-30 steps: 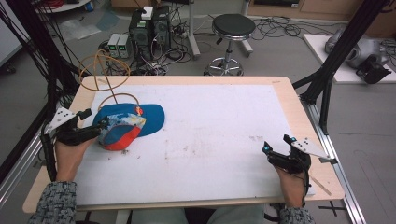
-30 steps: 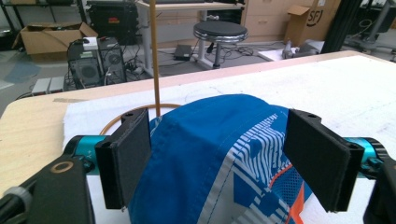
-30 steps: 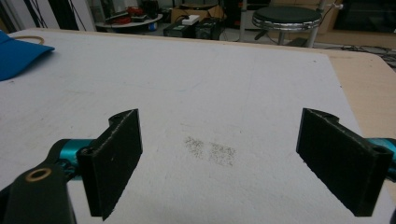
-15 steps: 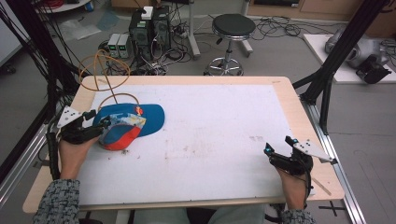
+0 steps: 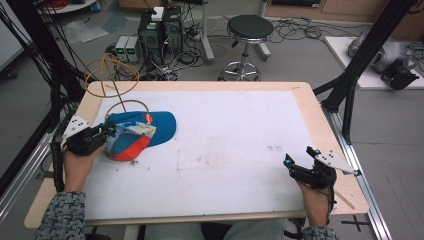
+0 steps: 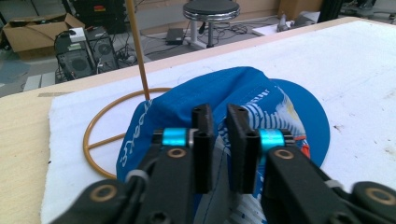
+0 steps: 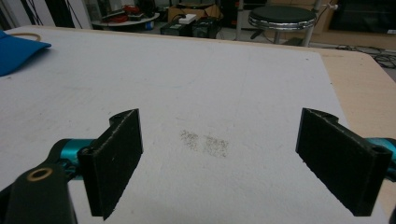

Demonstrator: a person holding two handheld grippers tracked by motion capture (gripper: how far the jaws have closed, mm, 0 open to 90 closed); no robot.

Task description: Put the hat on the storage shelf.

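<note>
The cap (image 5: 135,136), blue with an orange brim and striped white panels, lies crumpled at the left of your worktop (image 5: 225,150); your left tool (image 5: 107,134) has just been closing and now pinches its fabric between near-shut jaws; your right tool (image 5: 295,165) rests wide apart over bare white surface, holding nothing. One cap, one brass wire stand (image 5: 112,82) behind it; beyond the worktop, one round stool (image 5: 250,27) among computers and cables.
</note>
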